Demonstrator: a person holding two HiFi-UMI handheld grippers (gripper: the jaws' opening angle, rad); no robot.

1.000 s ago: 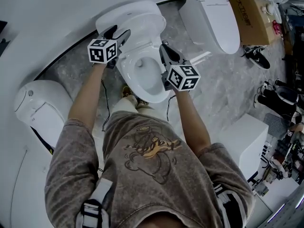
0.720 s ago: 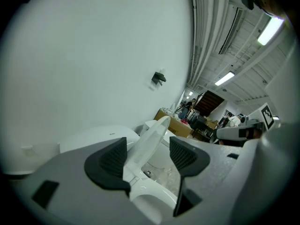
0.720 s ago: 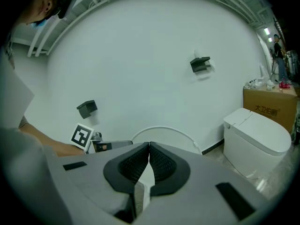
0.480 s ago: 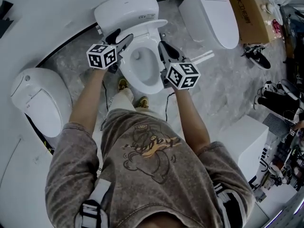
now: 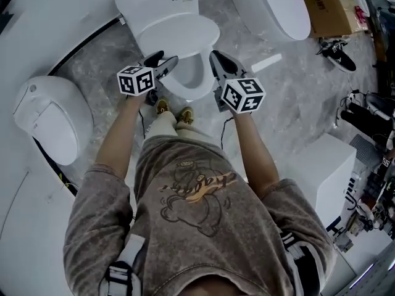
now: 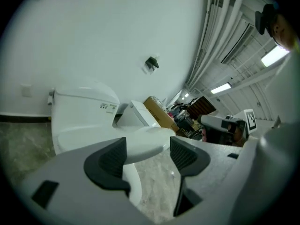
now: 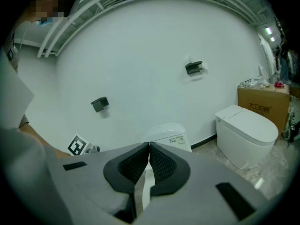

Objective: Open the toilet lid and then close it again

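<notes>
The white toilet [image 5: 162, 2] stands at the top middle of the head view. Its lid [image 5: 179, 37] hangs partly lowered over the bowl [image 5: 192, 79], whose front still shows. My left gripper [image 5: 164, 64] is open at the lid's left front edge. In the left gripper view that lid [image 6: 143, 142] reaches into the gap of the left gripper [image 6: 147, 156] without being pinched. My right gripper [image 5: 217, 61] sits at the lid's right front edge. The right gripper [image 7: 149, 161] is shut, pads touching, with the toilet [image 7: 168, 136] behind them.
A second toilet [image 5: 52, 119] stands at the left and a third [image 5: 271, 5] at the upper right, beside a cardboard box [image 5: 324, 5]. Shoes [image 5: 337, 54] lie on the grey floor at the right. A white cabinet [image 5: 324, 171] is at my right. My feet [image 5: 176, 113] are just before the bowl.
The lid has come down from upright to partly lowered over the bowl. Both grippers have drawn back toward me with its front edge.
</notes>
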